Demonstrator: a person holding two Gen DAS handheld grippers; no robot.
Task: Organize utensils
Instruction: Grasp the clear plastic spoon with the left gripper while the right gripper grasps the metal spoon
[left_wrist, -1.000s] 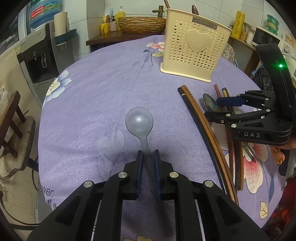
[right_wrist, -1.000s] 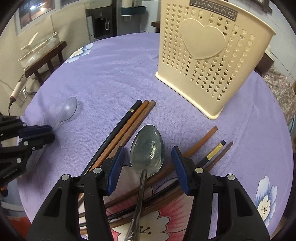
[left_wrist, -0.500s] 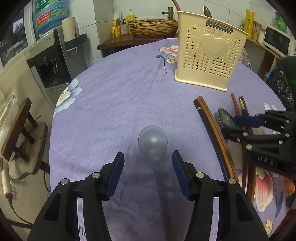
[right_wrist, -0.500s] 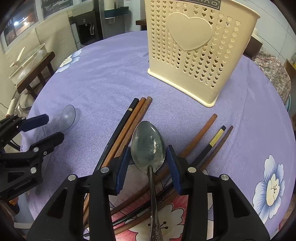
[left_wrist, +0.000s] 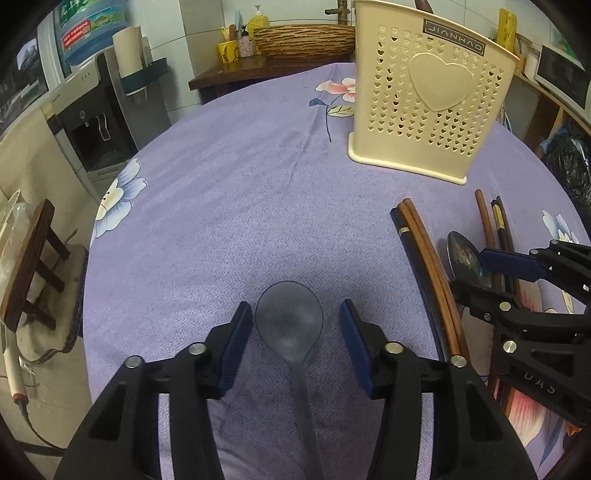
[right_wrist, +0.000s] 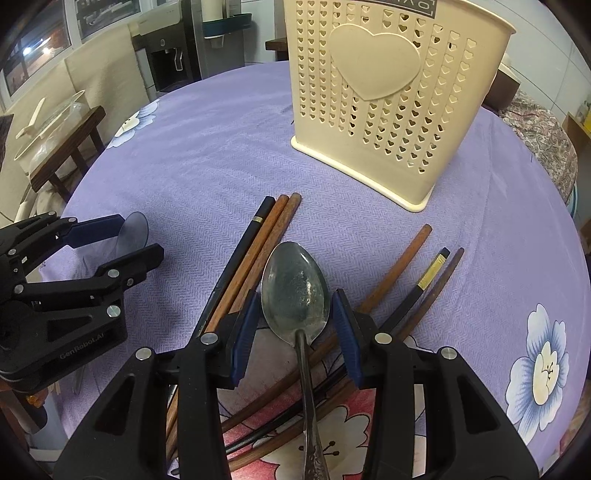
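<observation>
Translucent grey plastic spoon (left_wrist: 289, 325) lies loose on the cloth between the left gripper's (left_wrist: 295, 332) reopened jaws, while the right gripper (right_wrist: 295, 325) has narrowed around the metal spoon (right_wrist: 294, 295), grasp not yet made.

A purple flowered tablecloth (left_wrist: 229, 206) spread ahead of the jaws. Far left stood a water dispenser (left_wrist: 92, 122) and a wooden stool (left_wrist: 31, 266); beyond, a dark sideboard (left_wrist: 258, 68) met white tiled walls (left_wrist: 184, 33).
</observation>
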